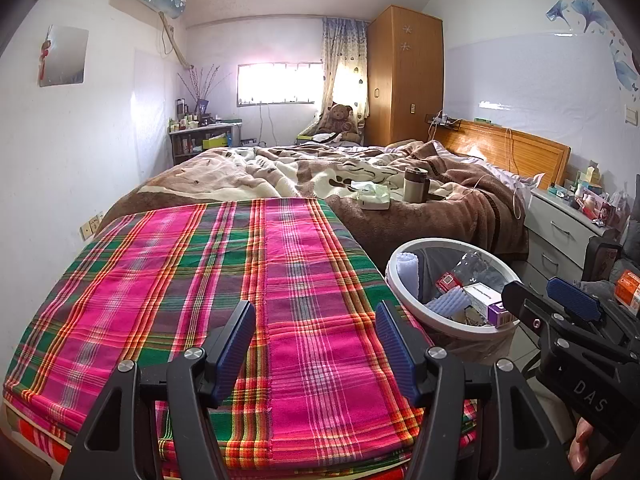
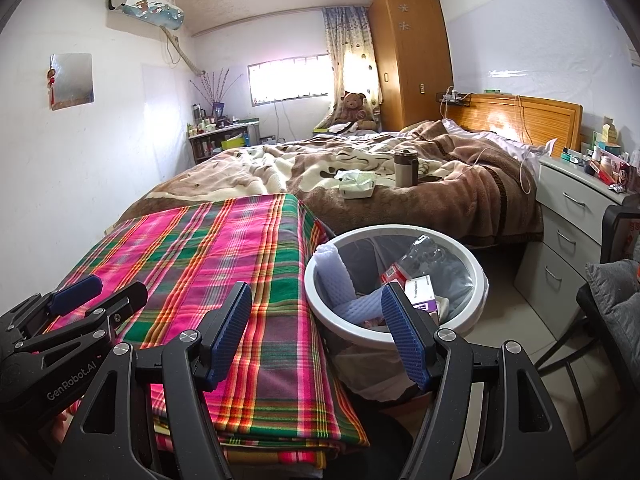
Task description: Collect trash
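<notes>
The left gripper (image 1: pixel 316 344) is nearest the camera, its blue-padded fingers (image 1: pixel 236 344) apart and empty above the plaid cloth (image 1: pixel 224 280). The plaid cloth covers the foot of the bed (image 1: pixel 420 216), folded in layers. To its right, the right gripper (image 2: pixel 316 332) holds its fingers (image 2: pixel 404 336) apart with nothing between them; one is over the cloth edge, the other in front of the trash bin (image 2: pixel 316 280). The white-rimmed bin, lined with a clear bag, stands on the floor just beside the bed. It contains foam wrap (image 2: pixel 340 280), a white and purple carton (image 1: pixel 486 300), a red packet (image 1: pixel 448 282) and a crumpled clear bottle (image 2: pixel 424 256). Further right stands a white nightstand (image 2: pixel 568 224).
</notes>
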Tool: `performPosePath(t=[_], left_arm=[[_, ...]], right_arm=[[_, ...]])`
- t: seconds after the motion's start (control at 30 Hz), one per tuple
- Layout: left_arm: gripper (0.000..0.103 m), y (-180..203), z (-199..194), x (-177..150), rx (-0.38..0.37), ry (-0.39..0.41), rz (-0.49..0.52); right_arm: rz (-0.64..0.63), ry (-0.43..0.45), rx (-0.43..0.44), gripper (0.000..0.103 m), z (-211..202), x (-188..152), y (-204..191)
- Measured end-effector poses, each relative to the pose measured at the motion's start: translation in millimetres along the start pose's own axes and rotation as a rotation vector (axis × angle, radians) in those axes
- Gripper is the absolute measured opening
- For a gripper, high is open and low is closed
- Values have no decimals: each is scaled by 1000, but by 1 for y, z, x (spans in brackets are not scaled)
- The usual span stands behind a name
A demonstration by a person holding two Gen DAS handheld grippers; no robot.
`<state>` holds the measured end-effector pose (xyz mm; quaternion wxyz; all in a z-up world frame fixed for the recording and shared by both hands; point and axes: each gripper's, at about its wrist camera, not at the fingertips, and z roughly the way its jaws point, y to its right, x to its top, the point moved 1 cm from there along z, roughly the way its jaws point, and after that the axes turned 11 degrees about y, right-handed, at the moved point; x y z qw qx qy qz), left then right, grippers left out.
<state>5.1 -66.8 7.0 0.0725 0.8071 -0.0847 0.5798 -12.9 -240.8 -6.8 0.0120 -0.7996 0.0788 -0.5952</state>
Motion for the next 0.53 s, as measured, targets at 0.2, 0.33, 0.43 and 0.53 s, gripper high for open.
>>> performPosePath(t=[0.2,0.33,0.43,0.53], left_arm=[[62,1,0,-1,-2,-2,-2],[62,3,1,-1,2,-9,-3],[62,3,2,-1,4,-9,-5],[62,2,2,-2,5,-9,-6]], right_arm=[[0,0,0,69,0,0,0],[0,0,-1,69,0,0,-1],[-1,-1,-1,69,0,0,-1],[-1,-1,0,69,0,0,-1]])
